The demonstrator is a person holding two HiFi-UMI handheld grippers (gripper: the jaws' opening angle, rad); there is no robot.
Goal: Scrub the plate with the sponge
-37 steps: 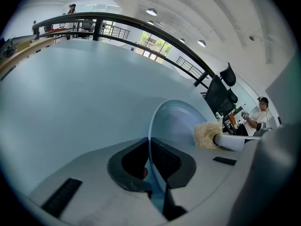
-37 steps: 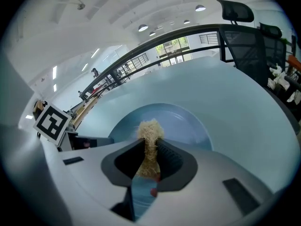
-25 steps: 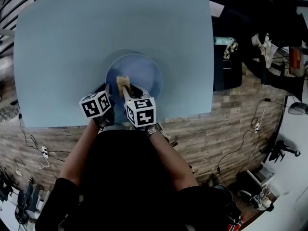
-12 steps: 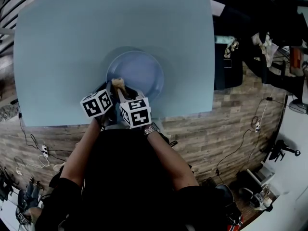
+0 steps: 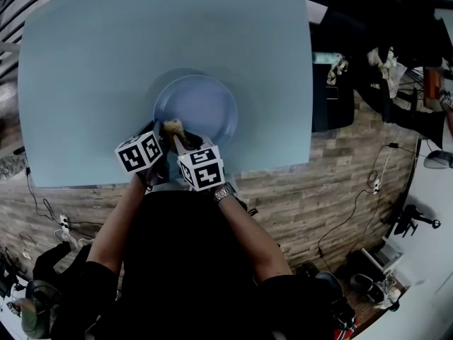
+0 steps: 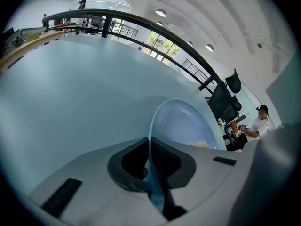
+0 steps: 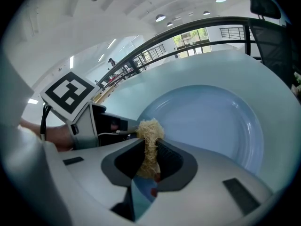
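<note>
A pale blue plate (image 5: 202, 107) lies on the light blue table (image 5: 106, 62), near its front edge. My left gripper (image 5: 157, 134) is shut on the plate's near left rim (image 6: 151, 140), which runs on edge between the jaws. My right gripper (image 5: 174, 129) is shut on a tan fibrous sponge (image 7: 149, 136), squeezed thin between the jaws. The sponge (image 5: 172, 126) rests on the plate's near left part, close beside the left gripper (image 7: 101, 121). The plate's wide bowl (image 7: 211, 121) fills the right gripper view.
The table's front edge (image 5: 233, 172) runs just under both grippers, with wood floor beyond. A dark monitor (image 5: 333, 91) and office clutter stand off the table's right side. A person (image 6: 257, 124) sits far off at the right in the left gripper view.
The right gripper has slid the sponge left and slightly back across the plate's near part, toward the left gripper. The left gripper has kept its hold on the rim.
</note>
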